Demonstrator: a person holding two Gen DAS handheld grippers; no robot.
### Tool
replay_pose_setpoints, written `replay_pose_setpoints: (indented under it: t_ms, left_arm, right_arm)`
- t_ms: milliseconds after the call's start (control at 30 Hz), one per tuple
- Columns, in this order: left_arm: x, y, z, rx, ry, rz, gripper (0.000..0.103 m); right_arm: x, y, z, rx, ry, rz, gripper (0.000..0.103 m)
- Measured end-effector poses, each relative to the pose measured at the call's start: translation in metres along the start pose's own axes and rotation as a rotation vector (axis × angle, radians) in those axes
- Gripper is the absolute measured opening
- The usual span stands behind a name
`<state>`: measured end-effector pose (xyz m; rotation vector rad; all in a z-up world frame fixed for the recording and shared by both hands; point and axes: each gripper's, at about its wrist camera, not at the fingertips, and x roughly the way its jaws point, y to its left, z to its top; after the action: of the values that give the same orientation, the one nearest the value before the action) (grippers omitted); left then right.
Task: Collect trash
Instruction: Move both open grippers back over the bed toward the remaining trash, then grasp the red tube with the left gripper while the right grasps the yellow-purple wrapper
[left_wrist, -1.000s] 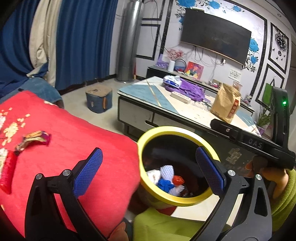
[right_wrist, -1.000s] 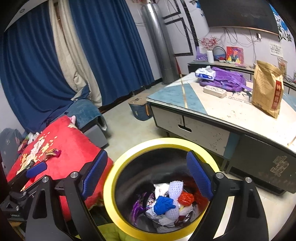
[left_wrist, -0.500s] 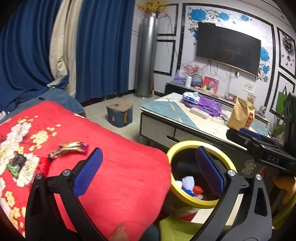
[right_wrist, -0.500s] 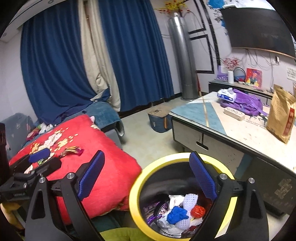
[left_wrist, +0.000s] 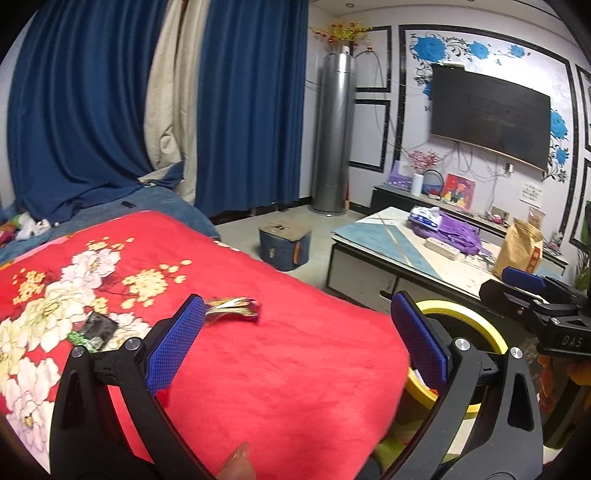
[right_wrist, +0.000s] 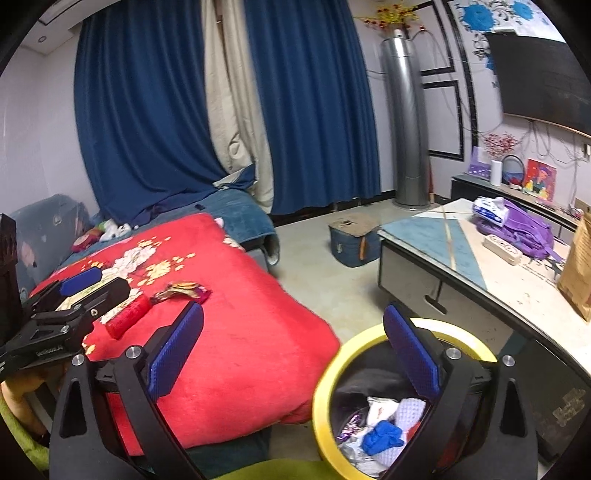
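Left wrist view: left gripper (left_wrist: 297, 341) spread wide, empty, above red blanket (left_wrist: 277, 369) | candy wrapper (left_wrist: 232, 308) beside its left finger | right gripper (right_wrist: 293, 349) gaping, empty, by yellow-rimmed bin (right_wrist: 325, 373)

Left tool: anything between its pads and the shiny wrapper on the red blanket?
Only bare red blanket between the open left tool and wrapper, per the left wrist view.

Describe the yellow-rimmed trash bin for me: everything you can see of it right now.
The trash bin is round, with a bright yellow rim and a dark inside. It stands upright and open, with no lid in view, between the red blanket and the low table. It is partly filled: a blue crumpled piece, white wrappers and a shiny purple scrap lie inside. The right gripper hangs open above it, one finger crossing its mouth. Its base is hidden.
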<state>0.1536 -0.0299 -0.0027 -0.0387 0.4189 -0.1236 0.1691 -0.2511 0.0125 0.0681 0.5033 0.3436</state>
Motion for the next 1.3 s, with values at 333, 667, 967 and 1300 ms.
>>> replay_pose_setpoints:
  t_ms: [333, 667, 967, 1300]
  left_arm:
    - [-0.009, 0.038, -0.001, -0.028, 0.004, 0.079, 0.092]
    - [-0.017, 0.078, -0.012, -0.064, 0.035, 0.150, 0.092]
    - [-0.003, 0.107, -0.027, -0.121, 0.148, 0.173, 0.092]
    - [0.016, 0.117, -0.043, -0.174, 0.221, 0.145, 0.079]
  right_arm:
    - [0.045, 0.042, 0.017, -0.076, 0.042, 0.078, 0.095]
    - [0.102, 0.088, 0.034, -0.184, 0.099, 0.181, 0.095]
    - [0.157, 0.131, 0.025, -0.410, 0.192, 0.250, 0.095]
    - [0.218, 0.155, 0.009, -0.534, 0.304, 0.218, 0.094]
